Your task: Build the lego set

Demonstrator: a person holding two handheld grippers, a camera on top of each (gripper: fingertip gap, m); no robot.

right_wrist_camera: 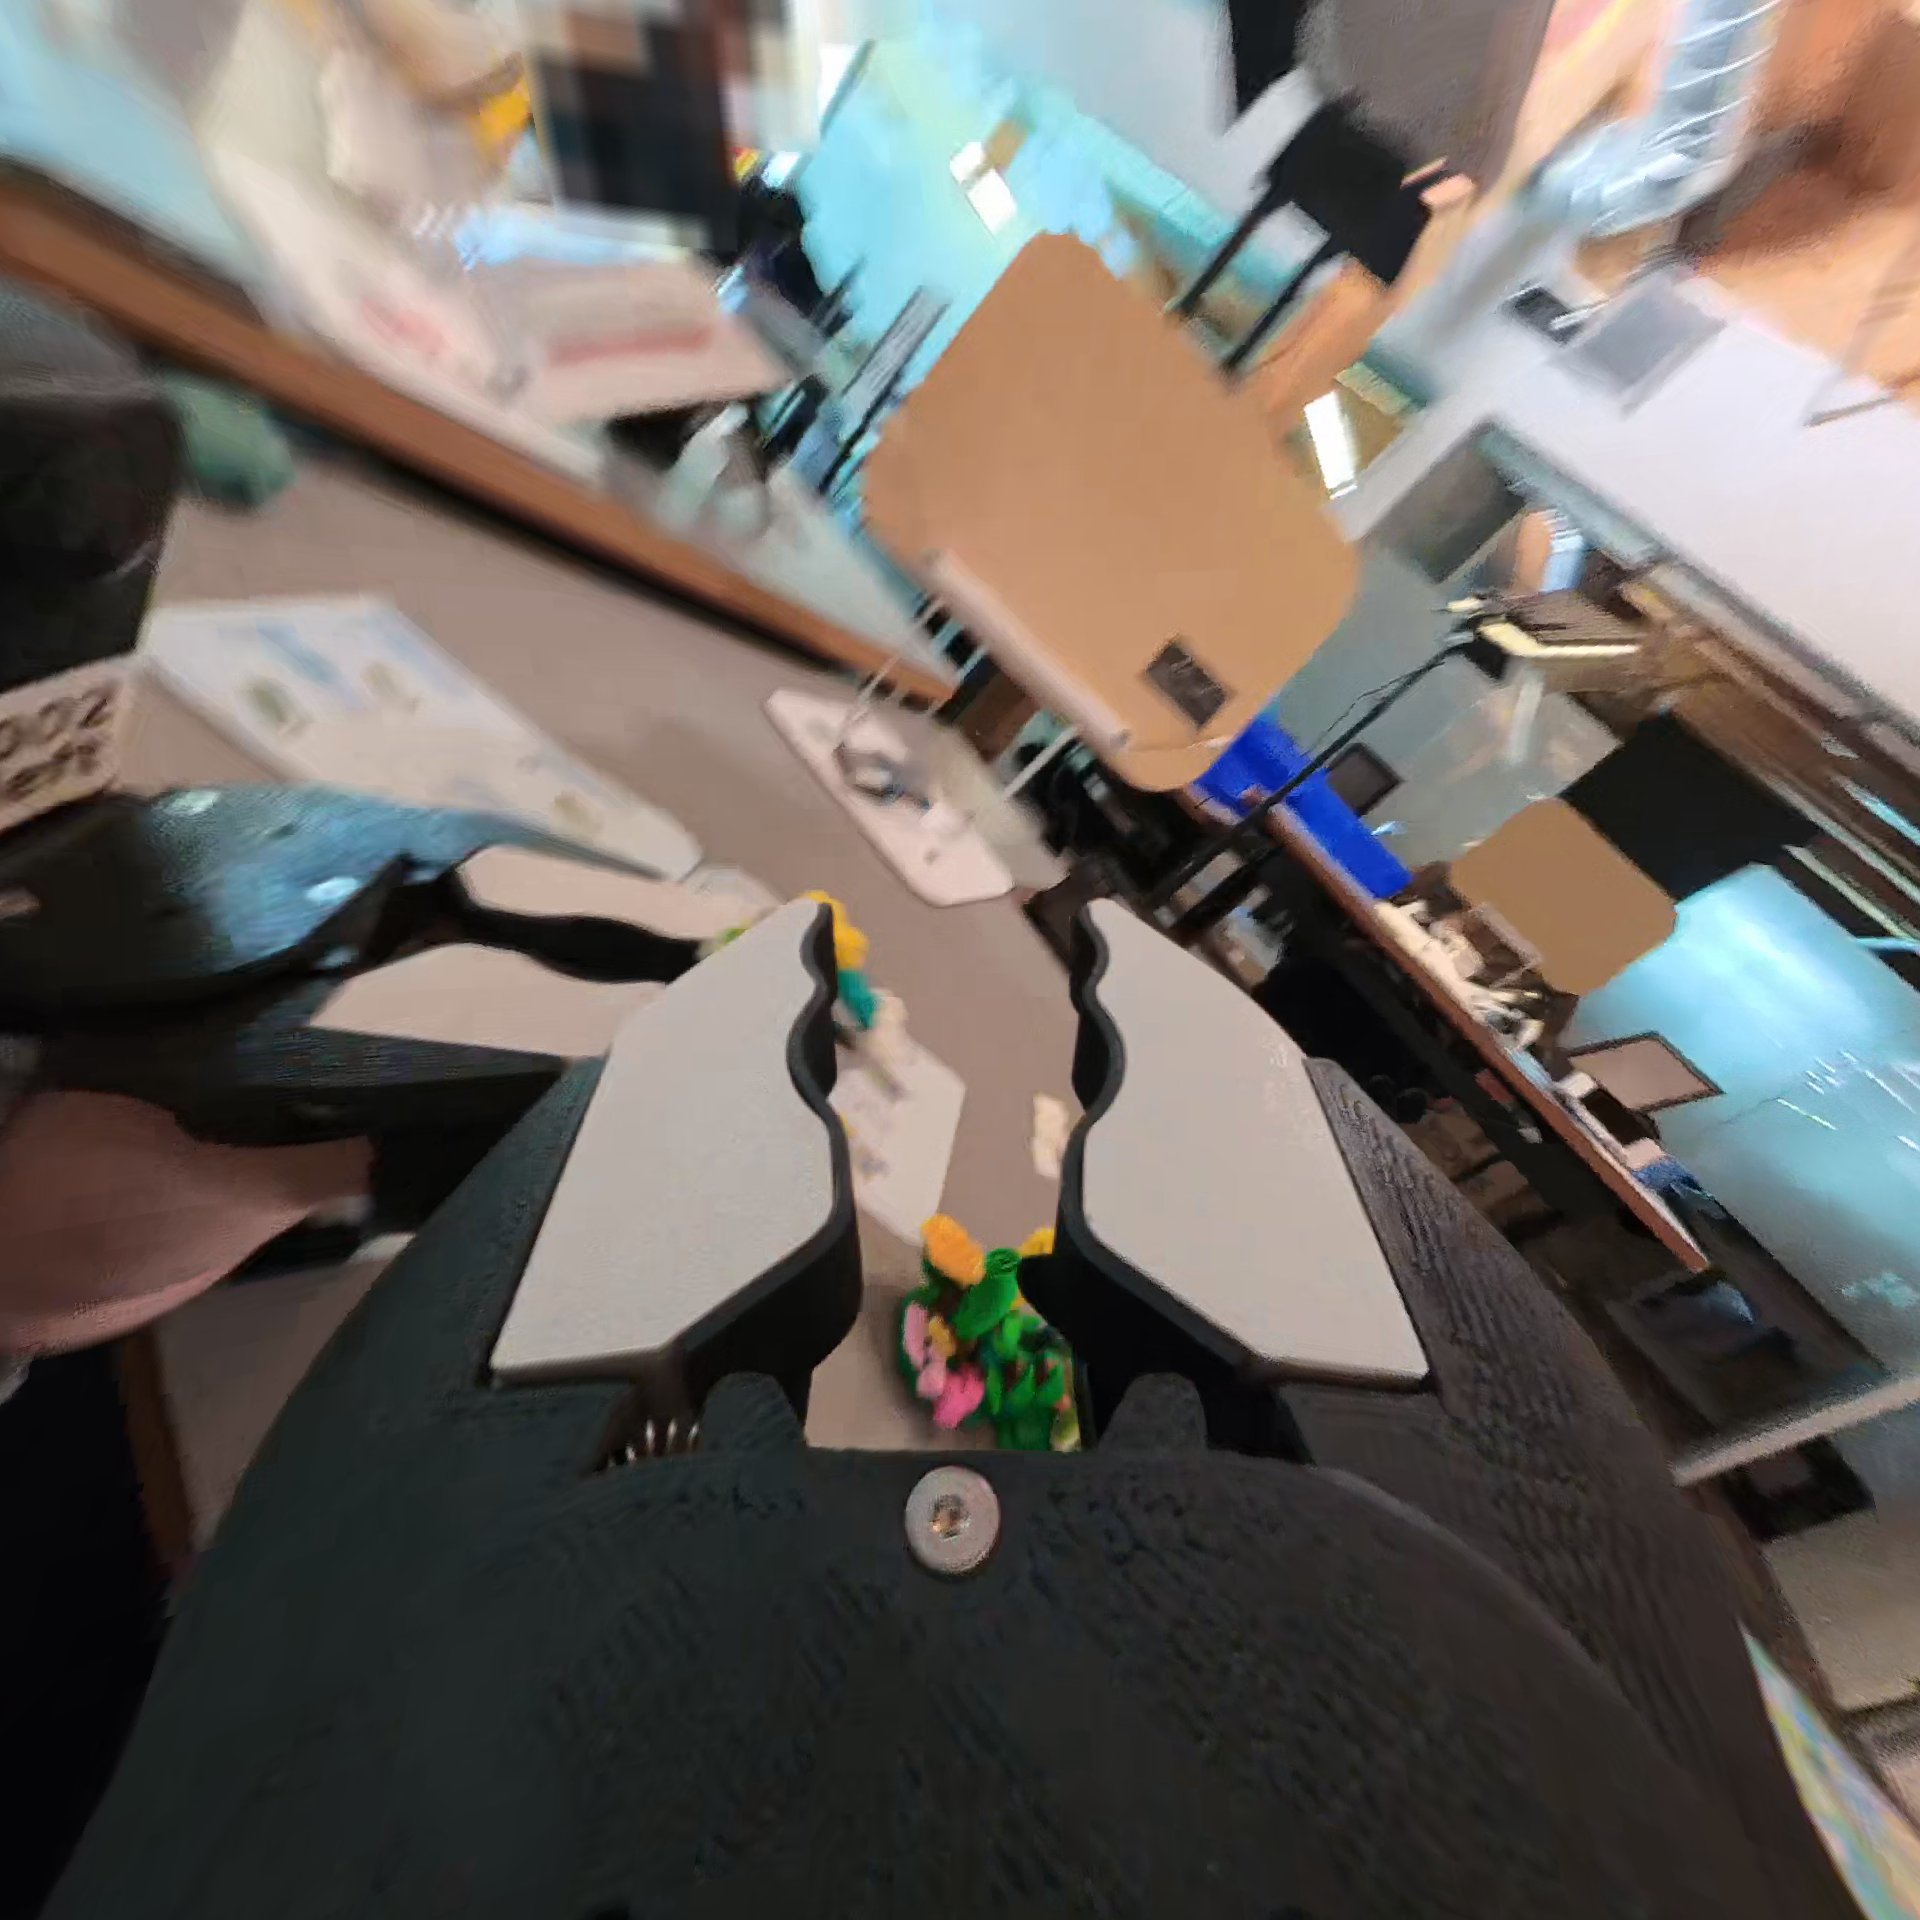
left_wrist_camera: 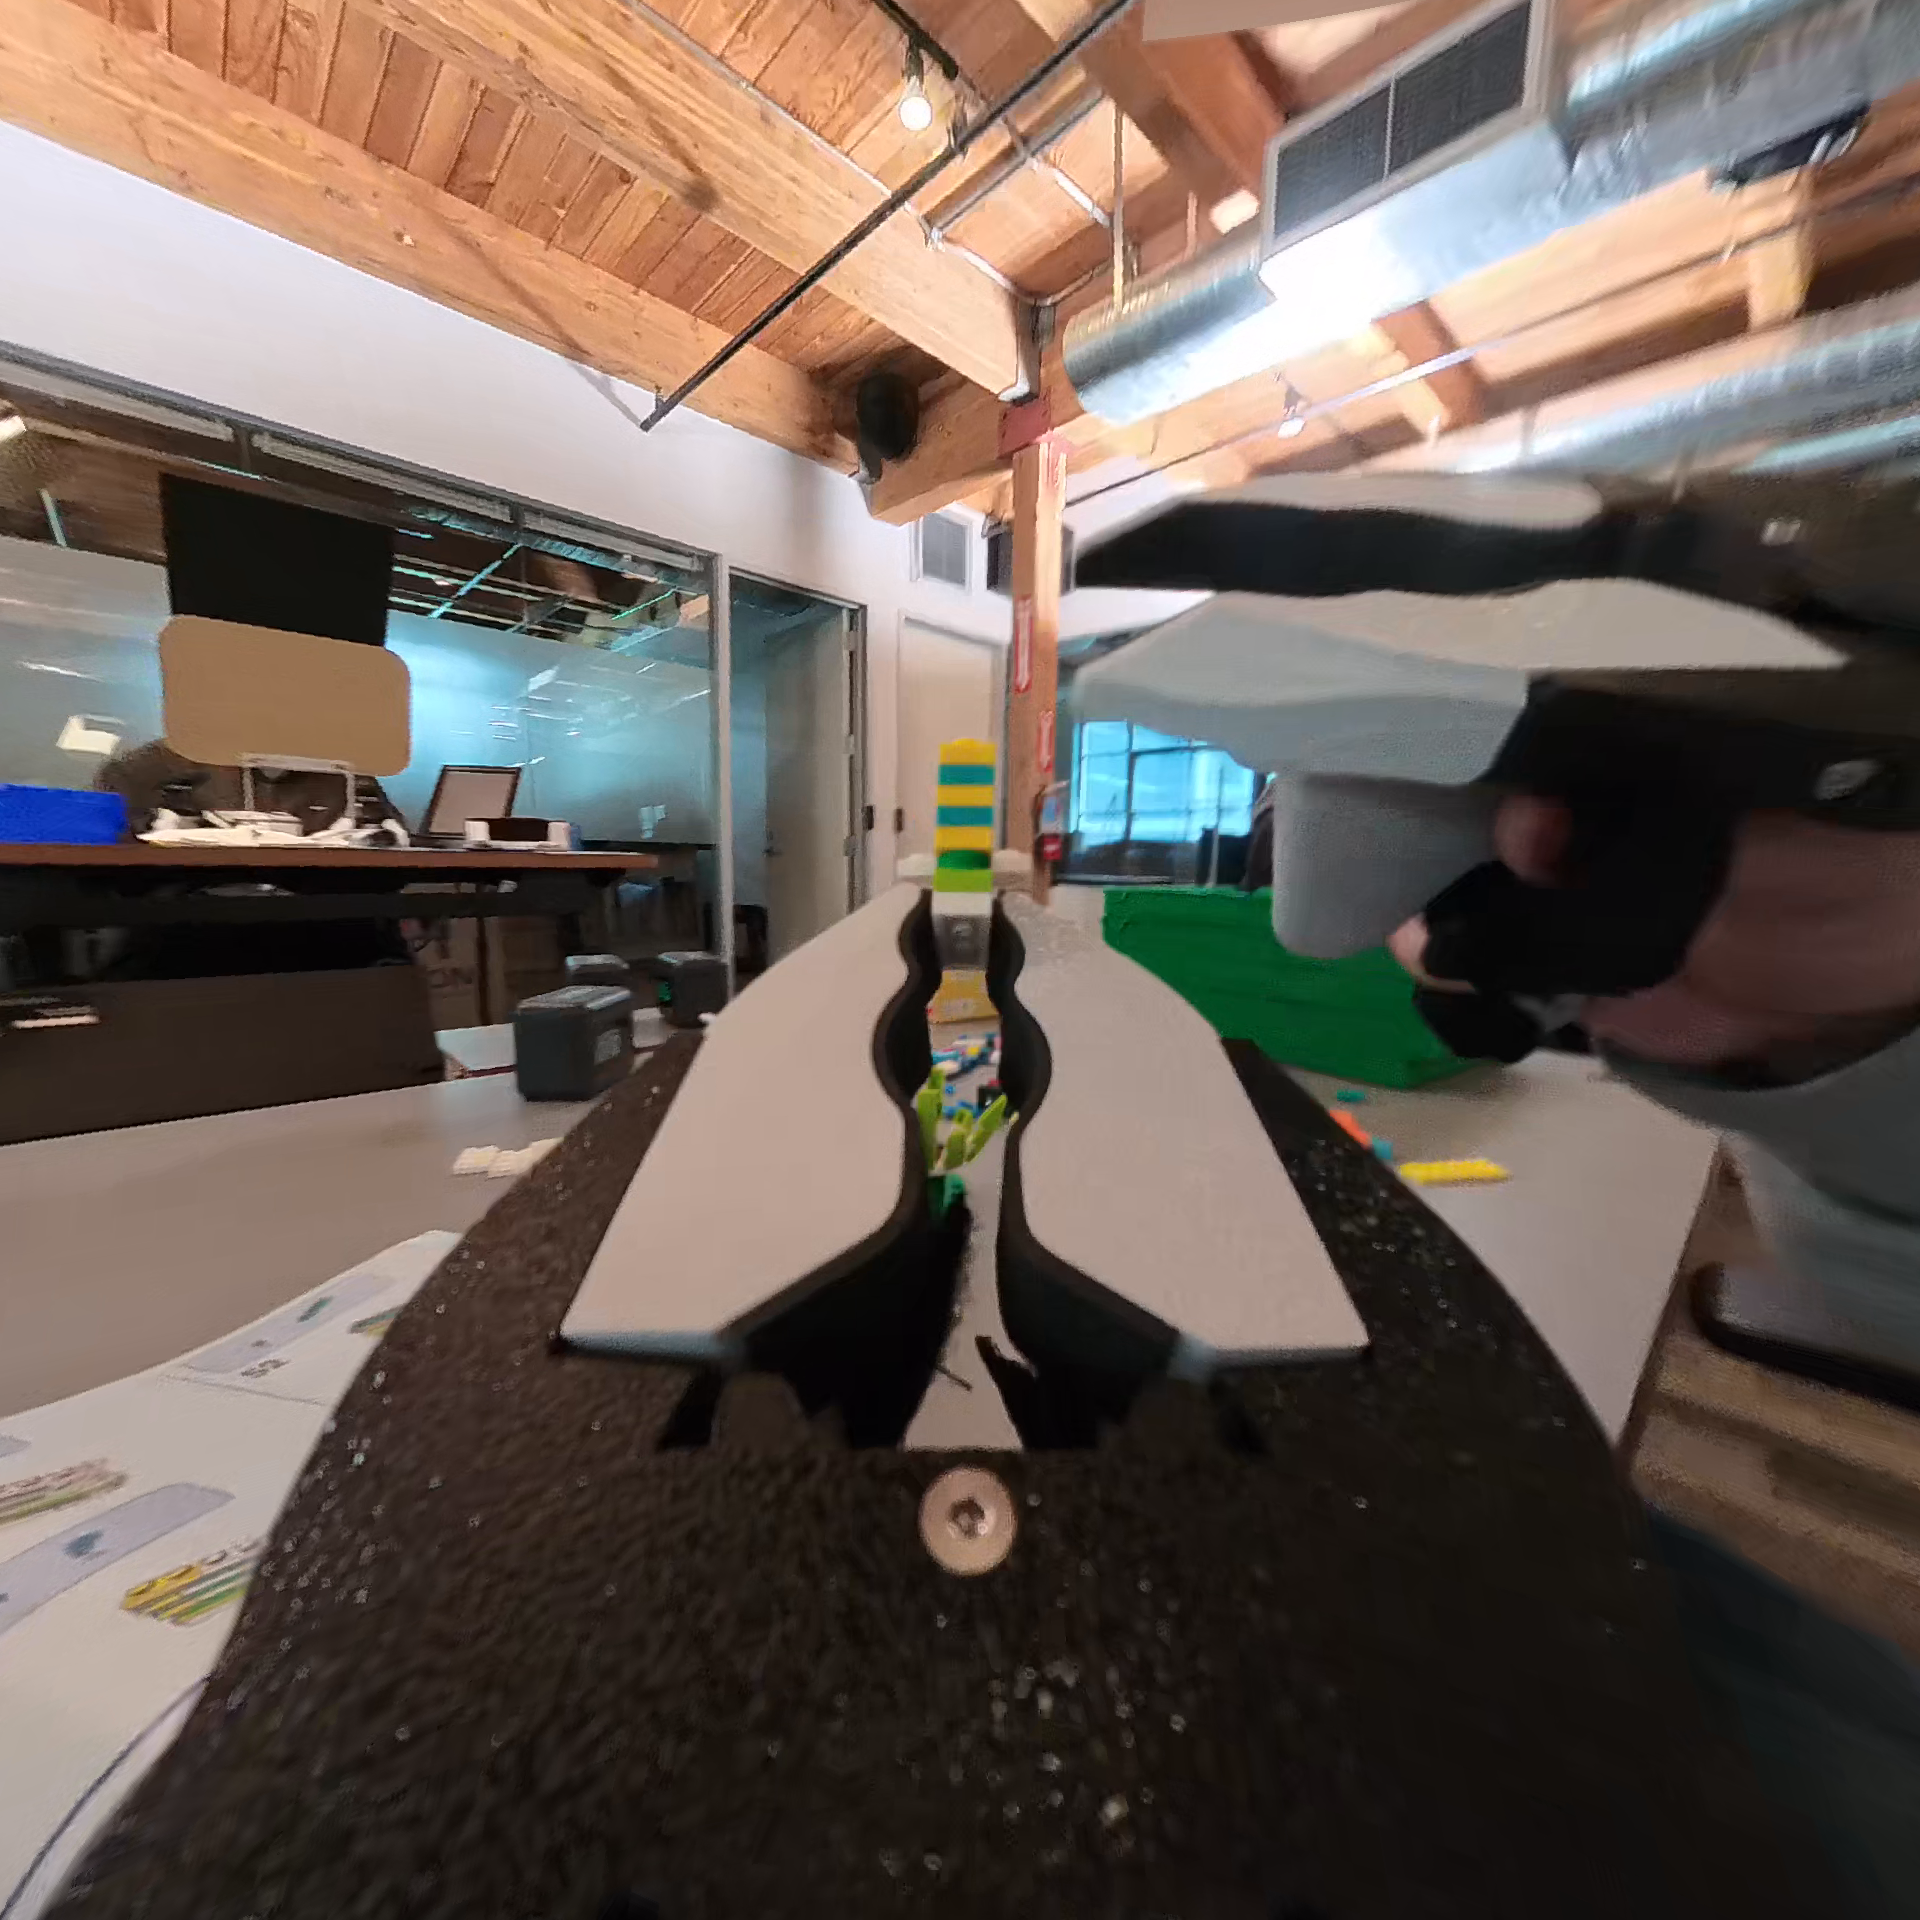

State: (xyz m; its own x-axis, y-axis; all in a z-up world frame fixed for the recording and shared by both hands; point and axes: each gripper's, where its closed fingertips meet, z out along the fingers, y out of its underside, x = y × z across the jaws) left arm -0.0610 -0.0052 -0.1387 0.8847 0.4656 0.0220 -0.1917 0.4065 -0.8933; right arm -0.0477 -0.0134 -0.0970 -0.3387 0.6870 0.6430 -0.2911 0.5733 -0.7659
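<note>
Left wrist view: the left gripper [left_wrist_camera: 964,883] is standing nearly closed at frame centre, its fingertips [left_wrist_camera: 920,902] pinching the white base of a small brick tower [left_wrist_camera: 966,805]. That tower is rising upright above the tips: lime green at the bottom, then alternating yellow and teal bands, with a yellow cap. Small white pieces are projecting at either side of its base.

Below the tips, seen through the narrow slot between the fingers, green leaf-like brick pieces [left_wrist_camera: 961,1127] and scattered small bricks are lying on the grey table [left_wrist_camera: 260,1195]. Printed instruction sheets [left_wrist_camera: 156,1507] are lying at lower left. A green cloth [left_wrist_camera: 1247,977] is sitting right of centre. At upper right, the right gripper [left_wrist_camera: 1101,623], held by a gloved hand [left_wrist_camera: 1558,935], is hovering close beside the tower, blurred.

Right wrist view: the right gripper [right_wrist_camera: 951,935] is standing wide open with nothing between its pads. Low between its fingers, a green, pink and orange brick plant [right_wrist_camera: 987,1340] is sitting on the table. At centre left, the left gripper [right_wrist_camera: 717,935] is holding the yellow-and-teal tower [right_wrist_camera: 852,966], partly hidden behind the right gripper's own finger.
</note>
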